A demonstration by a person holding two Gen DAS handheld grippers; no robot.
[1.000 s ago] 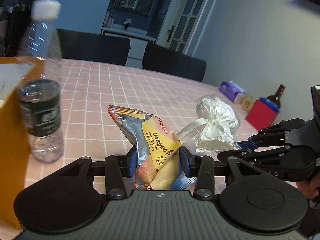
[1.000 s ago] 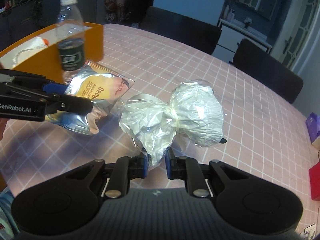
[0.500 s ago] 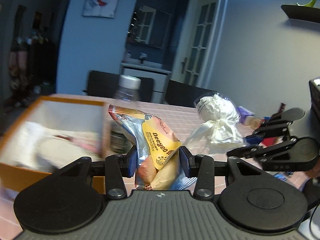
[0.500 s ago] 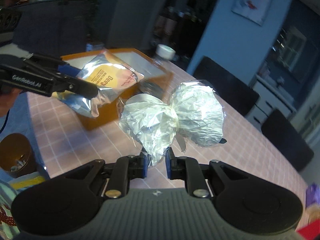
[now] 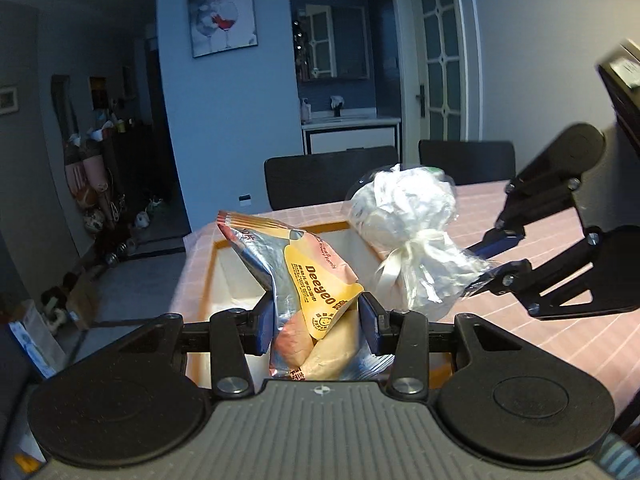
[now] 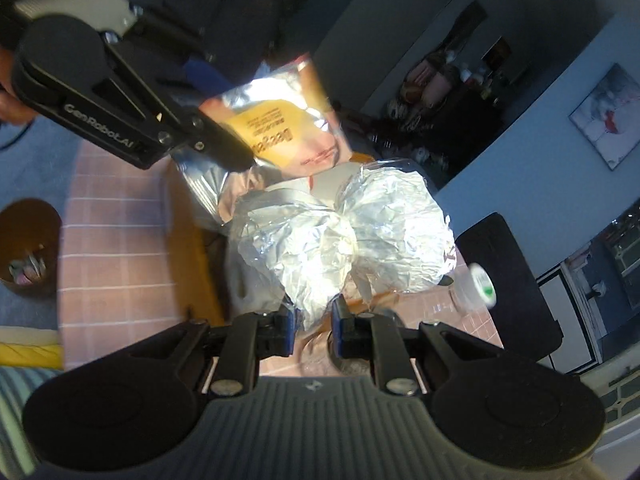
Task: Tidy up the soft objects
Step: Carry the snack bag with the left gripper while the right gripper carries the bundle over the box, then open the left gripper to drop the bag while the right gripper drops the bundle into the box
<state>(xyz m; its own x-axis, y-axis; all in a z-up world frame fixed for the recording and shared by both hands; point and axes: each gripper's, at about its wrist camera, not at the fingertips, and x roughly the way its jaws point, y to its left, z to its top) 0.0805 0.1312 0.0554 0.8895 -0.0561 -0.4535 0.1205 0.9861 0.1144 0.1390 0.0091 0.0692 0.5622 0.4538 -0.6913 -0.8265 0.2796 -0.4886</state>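
While the left hand-held gripper (image 5: 316,330) clamps a glossy snack packet (image 5: 304,280), the right hand-held gripper (image 6: 313,322) pinches a crinkly ribbon-tied bundle (image 6: 348,236).

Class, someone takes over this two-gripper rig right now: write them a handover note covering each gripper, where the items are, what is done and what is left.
Left gripper: shut on the Deeyeo snack bag, held above the orange box.
Right gripper: shut on the tail of the white wrapped bundle, beside the snack bag, also over the box.
Done: both picked up.
Left: lower and release both into the box.
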